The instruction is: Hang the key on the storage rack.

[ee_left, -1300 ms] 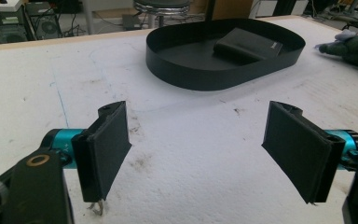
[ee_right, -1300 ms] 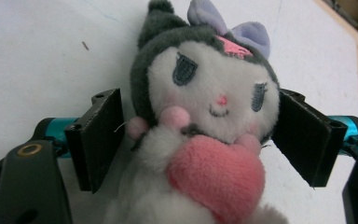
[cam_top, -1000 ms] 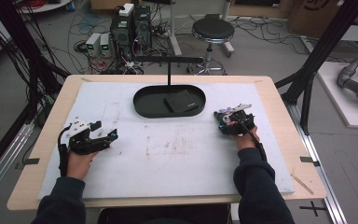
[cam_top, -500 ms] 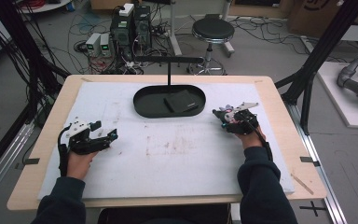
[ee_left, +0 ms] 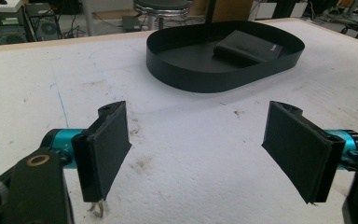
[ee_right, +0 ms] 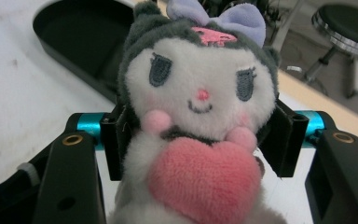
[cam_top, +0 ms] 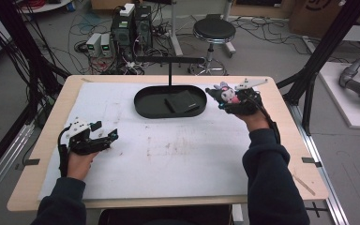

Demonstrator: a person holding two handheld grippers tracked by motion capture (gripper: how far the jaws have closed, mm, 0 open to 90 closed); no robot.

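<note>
A small plush toy (ee_right: 200, 121) with a white face, dark hood, lilac bow and pink heart is clamped between the jaws of my right gripper (cam_top: 227, 97). In the high view the plush toy (cam_top: 225, 92) hangs just right of the black oval tray (cam_top: 152, 110), above the table's back right. A flat black box (cam_top: 183, 100) lies inside that tray. My left gripper (cam_top: 104, 135) rests low over the white mat at the front left, its jaws wide apart with nothing between them. Its own view has the tray (ee_left: 186, 74) and the black box (ee_left: 247, 46) ahead.
The white mat (cam_top: 183, 154) covers most of the wooden table. A black T-shaped stand (cam_top: 170, 63) rises behind the tray. Beyond the table's far edge stand a round stool (cam_top: 214, 30) and computer cases with cables (cam_top: 131, 26).
My right gripper has carried the plush toy up and back towards the tray's right end. The left gripper has stayed put.
</note>
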